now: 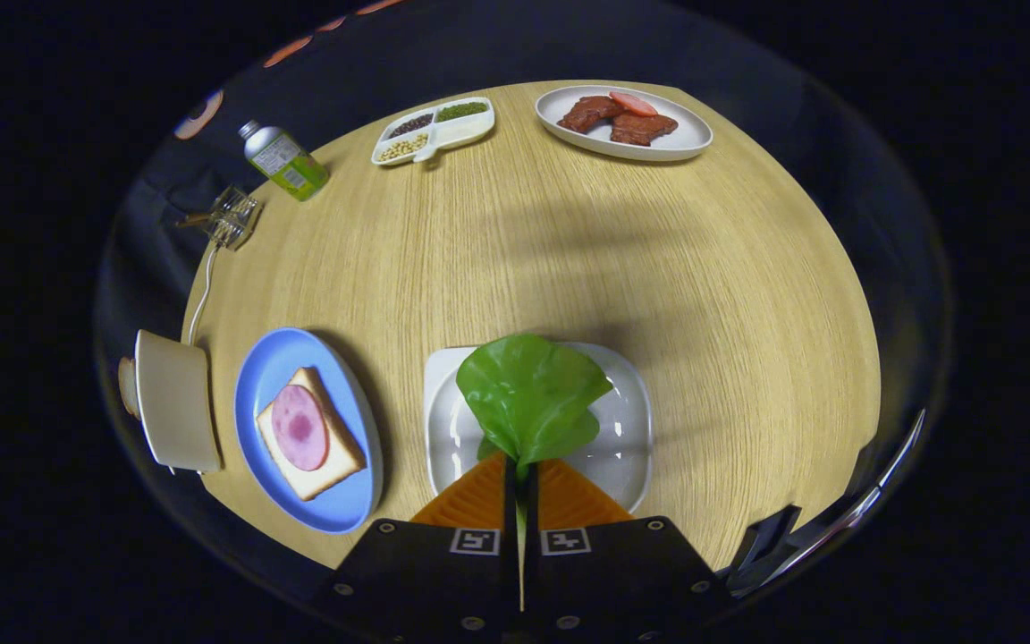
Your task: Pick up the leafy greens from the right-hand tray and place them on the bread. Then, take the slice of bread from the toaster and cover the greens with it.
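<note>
Round table top of pale wood-grain laminate (569, 259), carrying everything else. Ahead of the fingers, a white rounded-square tray with a glossy hollow (622, 420), and over it the broad, crinkled green lettuce leaf (528, 394), gripped by its stalk end. Gripper (521, 474) clenched on that leaf, both fingers pressed close with the stem pinched in the narrow gap between them, the leaf fanning out beyond the tips above the tray. Left of the tray, a blue oval plate (278, 362) holding a square slice of white bread with a brown crust (323, 470), topped by a round pink slice of ham (299, 427). Further left, at the table's edge, a cream boxy toaster (175, 402) with a slice of bread (127, 386) peeping out on its far side and a white cable (202, 295) running away from it. Across the table, a white oval dish (685, 139) with brown meat pieces and one red slice. Near it, a white divided dish (457, 134) of beans and seeds. Off to the left, a small green-labelled bottle with a silver cap (285, 161), lying tilted, and just beside it a small clear glass object (231, 217).
</note>
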The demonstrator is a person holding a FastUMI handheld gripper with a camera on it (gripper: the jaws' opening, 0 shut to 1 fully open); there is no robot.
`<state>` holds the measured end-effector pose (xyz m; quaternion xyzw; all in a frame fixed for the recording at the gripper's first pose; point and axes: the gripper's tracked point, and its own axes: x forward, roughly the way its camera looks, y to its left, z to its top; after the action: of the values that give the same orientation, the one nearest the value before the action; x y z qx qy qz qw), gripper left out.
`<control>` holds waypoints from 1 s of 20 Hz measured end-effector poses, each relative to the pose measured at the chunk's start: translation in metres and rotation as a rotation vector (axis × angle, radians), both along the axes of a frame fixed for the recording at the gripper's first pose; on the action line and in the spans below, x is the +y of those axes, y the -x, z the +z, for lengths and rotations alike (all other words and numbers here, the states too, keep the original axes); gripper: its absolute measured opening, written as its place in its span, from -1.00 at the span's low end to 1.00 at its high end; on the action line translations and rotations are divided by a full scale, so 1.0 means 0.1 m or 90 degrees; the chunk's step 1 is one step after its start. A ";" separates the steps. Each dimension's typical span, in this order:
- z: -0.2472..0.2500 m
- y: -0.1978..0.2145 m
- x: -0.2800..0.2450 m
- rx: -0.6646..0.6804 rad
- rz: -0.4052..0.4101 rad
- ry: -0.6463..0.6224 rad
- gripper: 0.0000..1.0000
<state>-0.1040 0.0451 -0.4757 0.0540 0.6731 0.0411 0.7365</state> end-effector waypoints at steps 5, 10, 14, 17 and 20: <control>0.38 -0.04 0.33 -0.029 0.023 -0.041 -0.95; 0.63 -0.09 0.71 -0.040 0.061 -0.080 -0.95; 0.63 -0.03 0.98 -0.033 0.090 -0.095 -0.94; 0.60 0.01 1.20 -0.023 0.111 -0.107 -0.94; 0.55 0.01 1.39 -0.019 0.135 -0.114 -0.93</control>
<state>-0.1048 0.1845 -0.4208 0.0476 0.6573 0.1792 0.7304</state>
